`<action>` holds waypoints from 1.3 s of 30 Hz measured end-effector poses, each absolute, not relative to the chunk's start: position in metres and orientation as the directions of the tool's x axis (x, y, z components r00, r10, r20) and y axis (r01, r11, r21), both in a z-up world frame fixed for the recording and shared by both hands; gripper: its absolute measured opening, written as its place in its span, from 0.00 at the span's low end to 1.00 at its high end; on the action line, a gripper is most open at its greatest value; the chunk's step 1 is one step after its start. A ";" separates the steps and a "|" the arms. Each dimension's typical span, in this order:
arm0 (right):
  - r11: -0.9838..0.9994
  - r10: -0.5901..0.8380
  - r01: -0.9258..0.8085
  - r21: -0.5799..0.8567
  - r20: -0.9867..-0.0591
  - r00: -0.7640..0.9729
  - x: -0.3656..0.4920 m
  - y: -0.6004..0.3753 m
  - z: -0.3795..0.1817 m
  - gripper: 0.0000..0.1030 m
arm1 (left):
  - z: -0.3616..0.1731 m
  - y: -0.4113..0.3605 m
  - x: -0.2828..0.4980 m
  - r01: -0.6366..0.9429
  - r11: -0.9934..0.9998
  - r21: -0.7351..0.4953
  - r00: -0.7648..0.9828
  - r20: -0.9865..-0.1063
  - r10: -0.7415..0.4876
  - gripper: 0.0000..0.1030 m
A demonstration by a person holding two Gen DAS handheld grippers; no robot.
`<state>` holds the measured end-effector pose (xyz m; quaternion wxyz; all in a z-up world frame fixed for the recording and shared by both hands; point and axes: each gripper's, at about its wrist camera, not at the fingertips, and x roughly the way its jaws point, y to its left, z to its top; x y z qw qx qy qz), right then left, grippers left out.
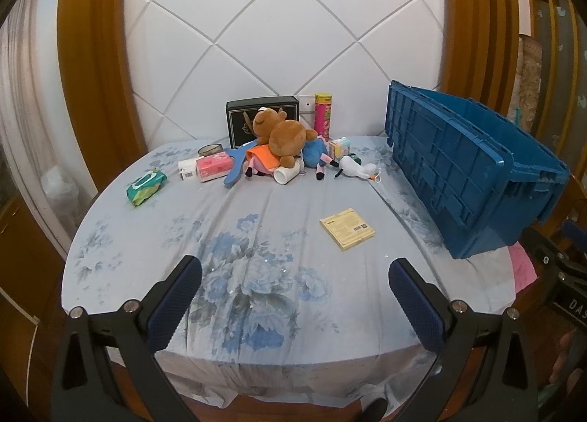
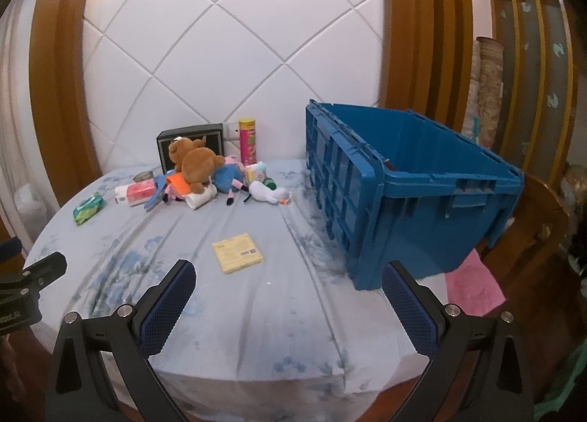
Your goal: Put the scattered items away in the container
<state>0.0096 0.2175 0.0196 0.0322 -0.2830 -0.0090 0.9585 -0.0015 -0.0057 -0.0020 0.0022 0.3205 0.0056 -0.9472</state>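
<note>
The right gripper [image 2: 288, 297] hangs over the near edge of a bed covered by a pale blue floral sheet [image 2: 256, 312]; its jaws stand wide apart with nothing between them. A large blue ribbed plastic crate [image 2: 414, 198] sits on the sheet at right, mouth upward. A flat square yellow packet [image 2: 237, 251] lies alone between the jaws and the far pile. That pile, against the white quilted headboard [image 2: 220, 36], includes a brown plush bear [image 2: 196, 163], a tall pink-and-yellow snack tube [image 2: 248, 145] standing upright, a black box [image 2: 190, 148] and a green wipes pack [image 2: 88, 207] set apart at left. Part of the other gripper shows at the left edge.
</note>
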 end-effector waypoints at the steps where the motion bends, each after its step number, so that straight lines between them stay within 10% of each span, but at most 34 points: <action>1: -0.998 0.067 -0.057 -0.036 -0.542 -0.838 0.009 0.218 0.020 1.00 | -0.002 -0.005 -0.002 0.008 -1.000 -0.007 -0.794 -0.609 -0.002 1.00; 39: -0.996 0.091 -0.085 -0.037 -0.561 -0.823 0.007 0.222 0.013 1.00 | -0.006 -0.006 -0.008 -0.006 -1.000 -0.003 -0.786 -0.618 0.007 1.00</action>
